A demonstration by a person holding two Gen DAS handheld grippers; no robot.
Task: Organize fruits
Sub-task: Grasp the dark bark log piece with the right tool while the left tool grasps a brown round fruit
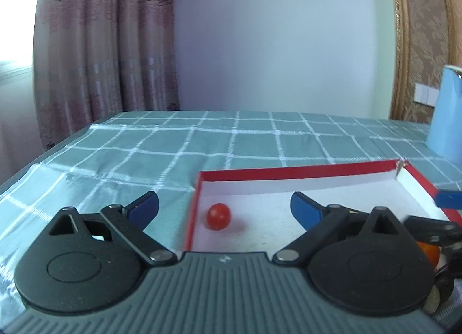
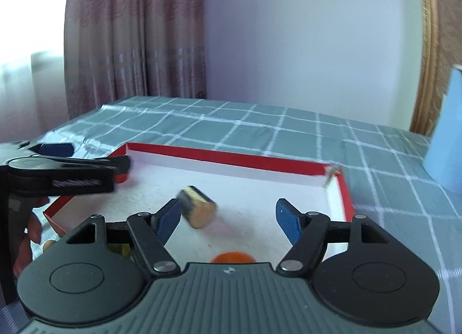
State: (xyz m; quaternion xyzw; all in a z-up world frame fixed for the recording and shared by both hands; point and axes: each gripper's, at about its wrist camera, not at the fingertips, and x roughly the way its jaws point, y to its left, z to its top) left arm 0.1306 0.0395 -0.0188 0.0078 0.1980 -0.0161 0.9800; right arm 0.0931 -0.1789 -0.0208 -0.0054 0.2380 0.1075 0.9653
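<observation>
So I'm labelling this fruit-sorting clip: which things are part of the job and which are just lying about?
Job:
red fruit
orange fruit
tray
left gripper, open
right gripper, open

Lying about:
blue container
tan cylinder in tray, blurred
tablecloth

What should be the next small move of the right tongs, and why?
Probably lift the right tongs back and away. They are open and hold nothing; the tan cylinder piece is blurred, apparently just dropped inside the red-rimmed box, beside an orange fruit.
</observation>
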